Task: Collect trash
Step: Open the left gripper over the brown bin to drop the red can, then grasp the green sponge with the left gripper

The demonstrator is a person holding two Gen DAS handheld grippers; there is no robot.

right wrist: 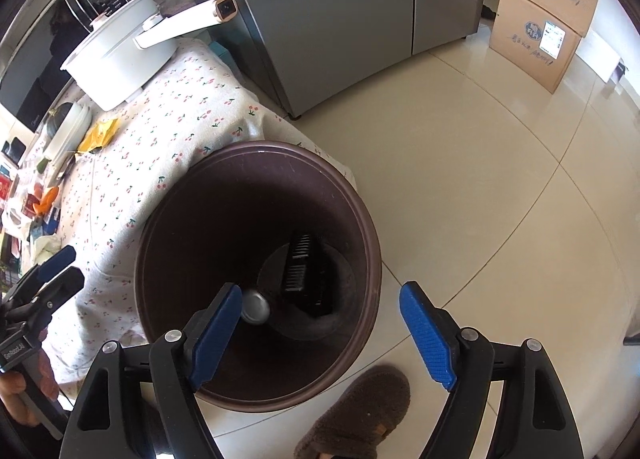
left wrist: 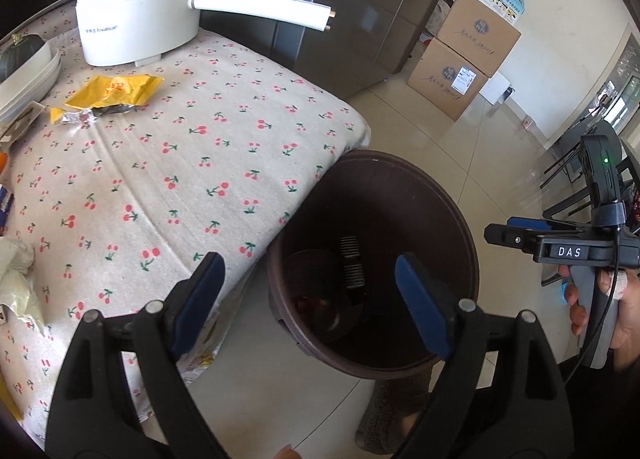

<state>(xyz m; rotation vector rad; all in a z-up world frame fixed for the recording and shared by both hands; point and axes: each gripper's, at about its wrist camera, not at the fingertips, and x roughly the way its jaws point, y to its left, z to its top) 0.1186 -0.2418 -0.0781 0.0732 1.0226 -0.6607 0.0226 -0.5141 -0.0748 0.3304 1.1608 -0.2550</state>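
Left wrist view: left tool (left wrist: 310,291) nearest, jaws spread wide, nothing between the pads, hanging over the near rim of the brown bin (left wrist: 448,195). Bin sits on the floor tight against the table (left wrist: 224,147) corner, cloth edge touching its rim. Already in the bin: a black ribbed piece (left wrist: 352,263) and something reddish, too dark to identify. Left to collect on the table: yellow wrapper (left wrist: 116,91) with a foil scrap (left wrist: 76,115) just beside it near the white pot (left wrist: 140,7), plus crumpled paper (left wrist: 16,271) at the left edge. Pot handle overhangs the table edge, so watch it on the reach. Right tool (left wrist: 496,233) is off to the right, held in a hand (left wrist: 600,311), clear of the bin; its jaws show only side-on here. Right wrist view: right tool (right wrist: 320,307) also wide open and empty, straight above the bin mouth; a metal can (right wrist: 256,307) lies at the bottom next to the ribbed piece. Slipper (right wrist: 360,415) touches the bin's near side. Floor (right wrist: 500,179) to the right is open; fridge (right wrist: 340,19) closes the far side. Judgement: partway done, both tools free, table pieces remain.
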